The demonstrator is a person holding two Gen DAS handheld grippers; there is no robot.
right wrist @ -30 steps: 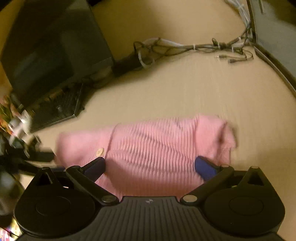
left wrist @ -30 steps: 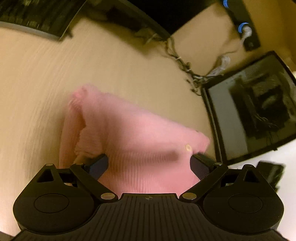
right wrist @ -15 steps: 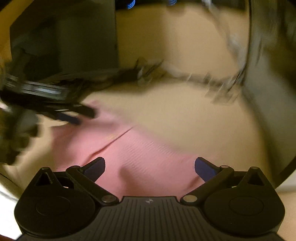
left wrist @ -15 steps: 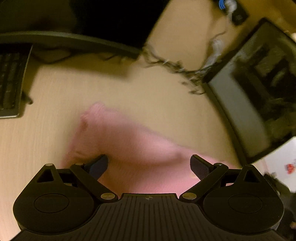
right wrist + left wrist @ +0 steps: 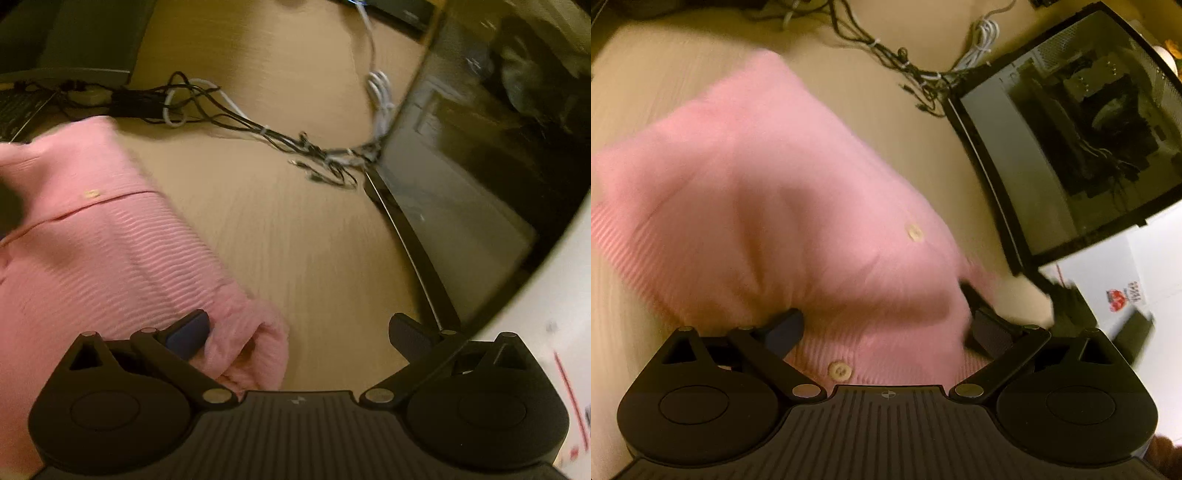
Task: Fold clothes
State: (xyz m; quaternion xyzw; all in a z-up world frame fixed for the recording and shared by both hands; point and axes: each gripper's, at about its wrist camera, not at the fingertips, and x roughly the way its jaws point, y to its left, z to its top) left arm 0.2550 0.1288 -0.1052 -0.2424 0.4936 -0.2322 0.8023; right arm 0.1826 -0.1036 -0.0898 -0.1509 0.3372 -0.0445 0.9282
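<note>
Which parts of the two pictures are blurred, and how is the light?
Left wrist view: the pink cardigan is smeared by motion, but the left claw is sharp. Right wrist view: the cables and the glass-sided computer case are streaked, while the right claw is crisp. Both views have dim, warm yellow light and fisheye curving.

Both wrist cameras are looking forward and down along their jaws, close above the bench (image 5: 875,107). The left view is facing the pink cardigan (image 5: 768,206) at near range; the right view is facing bare wood beside it. Both are sharing the cardigan, the cable tangle (image 5: 280,140) and the glass-sided computer case (image 5: 1071,147).
</note>
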